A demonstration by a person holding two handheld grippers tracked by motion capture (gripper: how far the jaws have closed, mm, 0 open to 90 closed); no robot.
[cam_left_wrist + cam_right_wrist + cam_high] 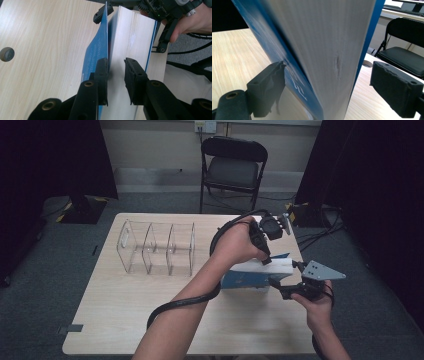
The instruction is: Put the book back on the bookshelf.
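A thick book (250,279) with a blue cover stands on its spine at the right of the table, its white page edge (132,35) facing up. My left gripper (265,260) comes down on it from above. In the left gripper view its jaws (116,62) stand close together on part of the page block, one beside the flared front cover (98,50). My right gripper (286,276) straddles the book's near end. In the right gripper view its jaws (328,75) are wide: one pad (272,85) lies against the blue cover, the other pad (392,85) stands off it.
A clear plastic organiser (157,247) with three compartments lies at the table's (125,310) back left. A black folding chair (234,167) stands beyond the far edge. A round cable hole (7,53) is set in the tabletop. The table's right edge is close to the book.
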